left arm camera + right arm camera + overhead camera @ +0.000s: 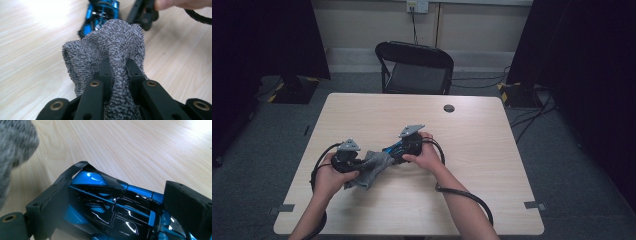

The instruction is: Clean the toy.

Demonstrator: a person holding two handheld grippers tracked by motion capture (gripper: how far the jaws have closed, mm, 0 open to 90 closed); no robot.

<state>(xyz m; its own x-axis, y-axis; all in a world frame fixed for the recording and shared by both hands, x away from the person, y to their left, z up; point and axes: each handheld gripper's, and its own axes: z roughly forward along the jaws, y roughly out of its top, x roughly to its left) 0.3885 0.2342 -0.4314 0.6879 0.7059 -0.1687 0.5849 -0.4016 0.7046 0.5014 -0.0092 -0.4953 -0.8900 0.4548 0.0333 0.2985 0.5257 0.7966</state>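
Grey knitted cloth [117, 50] is pinched between the two black jaws of the left tongs [117, 68], which are closed narrowly on a fold of it. In the high view the left tongs [348, 159] sit at about 7 o'clock from the bench [492, 150] centre, with the cloth [371, 170] spreading toward 3 o'clock and resting on the pale wood surface. Immediately beyond the cloth lies a blue and black toy car [110, 205], gripped across its body by the right tongs [110, 212], one jaw on each flank. In the high view the car [395, 148] sits near the bench centre, touching the cloth's far edge. At 12 o'clock, off the bench, stands a black folding chair [417, 67].
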